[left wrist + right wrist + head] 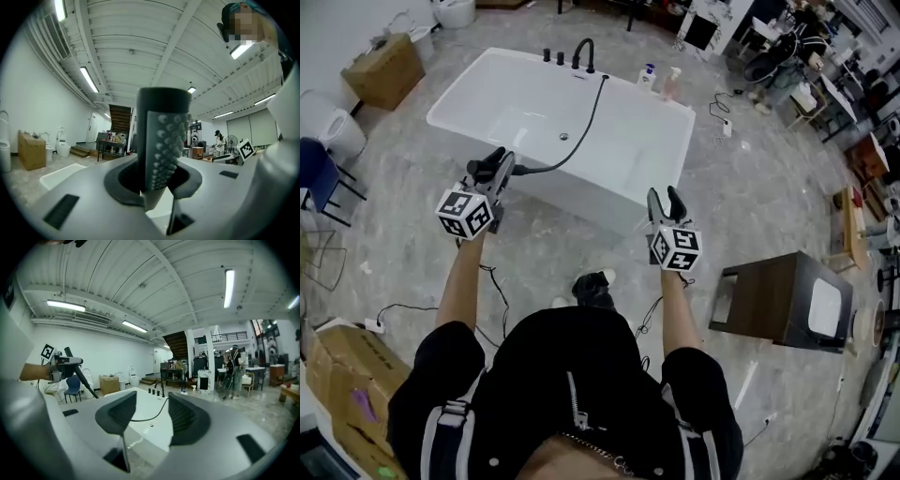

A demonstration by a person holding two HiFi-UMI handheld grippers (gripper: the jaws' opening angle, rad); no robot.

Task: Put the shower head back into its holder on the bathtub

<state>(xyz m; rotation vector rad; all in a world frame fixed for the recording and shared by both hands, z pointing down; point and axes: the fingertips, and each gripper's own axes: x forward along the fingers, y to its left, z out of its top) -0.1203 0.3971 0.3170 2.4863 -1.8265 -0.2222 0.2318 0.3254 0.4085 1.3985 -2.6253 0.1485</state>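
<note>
The white bathtub (652, 178) stands ahead of me, with a black faucet (583, 52) and black fittings (553, 56) on its far rim. A black hose (586, 127) runs from there across the tub to the black shower head (481, 169). My left gripper (494, 161) is shut on that shower head, in front of the tub's near left corner. In the left gripper view its nubbed black handle (164, 140) stands upright between the jaws. To the right, my right gripper (667, 197) hovers open and empty at the tub's near right corner. Between its jaws (149, 404) I see the tub (140, 427) and hose (154, 414).
Two bottles (661, 80) stand on the tub's far right rim. A dark wooden cabinet (783, 300) sits on the floor at my right. A cardboard box (384, 66), a toilet (333, 127) and a blue chair (317, 169) are at the left. Cables (492, 291) lie near my foot (592, 289).
</note>
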